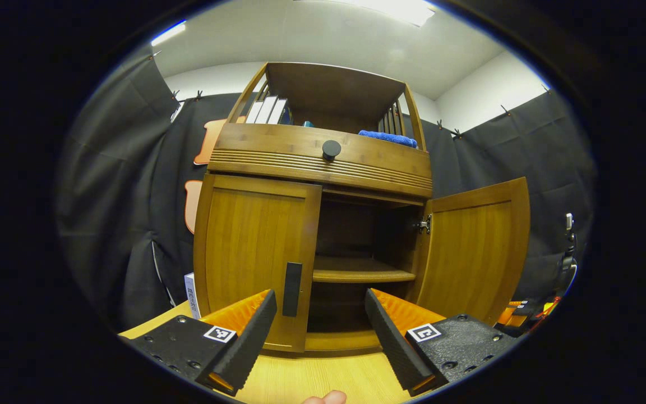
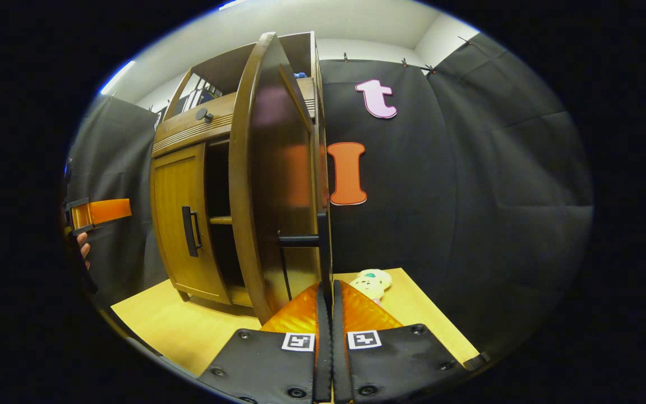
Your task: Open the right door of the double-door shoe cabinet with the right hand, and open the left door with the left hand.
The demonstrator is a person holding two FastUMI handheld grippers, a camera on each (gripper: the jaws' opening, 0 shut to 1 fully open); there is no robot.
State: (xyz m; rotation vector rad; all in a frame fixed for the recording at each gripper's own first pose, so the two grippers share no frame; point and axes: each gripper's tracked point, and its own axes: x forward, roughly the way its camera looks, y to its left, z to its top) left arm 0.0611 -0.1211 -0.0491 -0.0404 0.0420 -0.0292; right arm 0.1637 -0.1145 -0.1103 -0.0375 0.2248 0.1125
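Note:
The wooden shoe cabinet [image 1: 323,163] stands on a light table. Its left door [image 1: 255,247] is closed, with a dark vertical handle [image 1: 292,289] at its inner edge. The right door [image 1: 474,247] stands swung wide open, showing the inner shelf [image 1: 362,275]. My left gripper [image 1: 320,317] is open just in front of the left door's handle, its fingers apart and touching nothing. In the right gripper view the right door [image 2: 275,168] is seen edge-on, and my right gripper [image 2: 326,294] is shut on its dark handle [image 2: 323,235]. The left gripper [image 2: 98,213] shows at far left, held by a hand.
A drawer with a round knob [image 1: 331,148] sits above the doors. Books [image 1: 267,109] and a blue cloth [image 1: 387,137] lie on the top shelf. A plush toy [image 2: 372,282] lies on the table [image 2: 188,331] behind the open door. A white box [image 1: 190,294] stands left of the cabinet.

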